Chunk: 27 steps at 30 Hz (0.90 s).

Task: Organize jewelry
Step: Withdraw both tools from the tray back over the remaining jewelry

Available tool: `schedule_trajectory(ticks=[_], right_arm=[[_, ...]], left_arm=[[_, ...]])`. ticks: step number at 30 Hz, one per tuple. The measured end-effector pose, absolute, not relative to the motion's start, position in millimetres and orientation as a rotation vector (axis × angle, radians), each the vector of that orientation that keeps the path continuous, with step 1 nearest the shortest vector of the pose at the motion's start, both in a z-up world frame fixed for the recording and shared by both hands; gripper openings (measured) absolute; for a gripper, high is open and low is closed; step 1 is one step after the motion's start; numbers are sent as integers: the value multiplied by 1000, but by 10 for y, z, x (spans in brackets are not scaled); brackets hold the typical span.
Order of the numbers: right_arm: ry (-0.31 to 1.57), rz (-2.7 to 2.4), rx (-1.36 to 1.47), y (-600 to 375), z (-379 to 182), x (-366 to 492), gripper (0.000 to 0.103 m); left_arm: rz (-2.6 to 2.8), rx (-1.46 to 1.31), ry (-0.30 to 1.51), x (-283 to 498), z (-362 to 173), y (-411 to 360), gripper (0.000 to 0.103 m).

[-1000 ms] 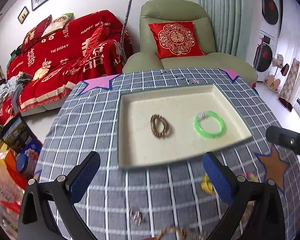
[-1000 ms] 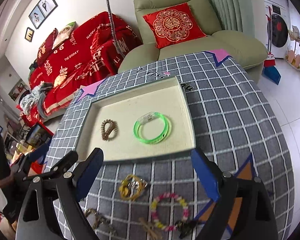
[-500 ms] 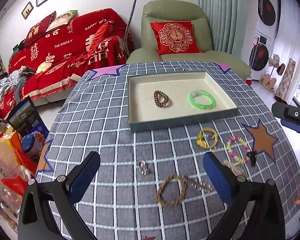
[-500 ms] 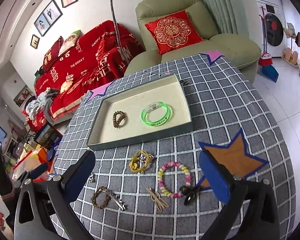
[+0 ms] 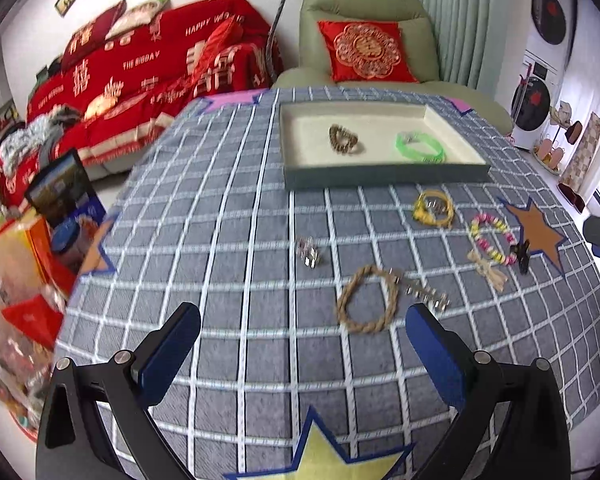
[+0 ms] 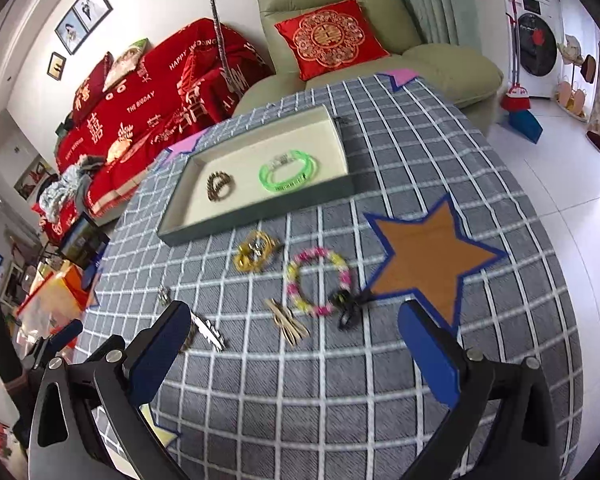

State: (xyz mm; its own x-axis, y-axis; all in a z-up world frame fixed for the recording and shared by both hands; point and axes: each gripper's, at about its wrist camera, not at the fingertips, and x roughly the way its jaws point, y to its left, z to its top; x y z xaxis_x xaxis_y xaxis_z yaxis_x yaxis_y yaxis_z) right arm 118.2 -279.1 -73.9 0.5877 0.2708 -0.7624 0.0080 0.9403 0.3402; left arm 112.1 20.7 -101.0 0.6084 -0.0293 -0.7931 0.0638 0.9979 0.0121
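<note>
The table wears a matt woven cloth [image 5: 236, 216] — grey with white grid lines. The tray [image 5: 384, 178] has a dull green outer wall and a cream, felt-like lining. In it, the green bangle [image 6: 290, 172] looks like glossy translucent plastic. The rope bracelet [image 5: 366, 300] is rough twisted cord; the ring [image 5: 308, 254] glints like metal. Both grippers' fingers [image 6: 428, 348] carry matt blue pads.

Bright, even daylight — slight motion blur, heavy fisheye bending, dark vignetted corners.
</note>
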Motion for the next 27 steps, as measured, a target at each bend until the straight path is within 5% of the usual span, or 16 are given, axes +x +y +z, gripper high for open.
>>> schedule_trajectory(ticks=[27], right_arm=[[1072, 42, 239, -2864, -1313, 1183, 103]], left_arm=[[-70, 41, 1012, 1424, -1442, 123, 103]])
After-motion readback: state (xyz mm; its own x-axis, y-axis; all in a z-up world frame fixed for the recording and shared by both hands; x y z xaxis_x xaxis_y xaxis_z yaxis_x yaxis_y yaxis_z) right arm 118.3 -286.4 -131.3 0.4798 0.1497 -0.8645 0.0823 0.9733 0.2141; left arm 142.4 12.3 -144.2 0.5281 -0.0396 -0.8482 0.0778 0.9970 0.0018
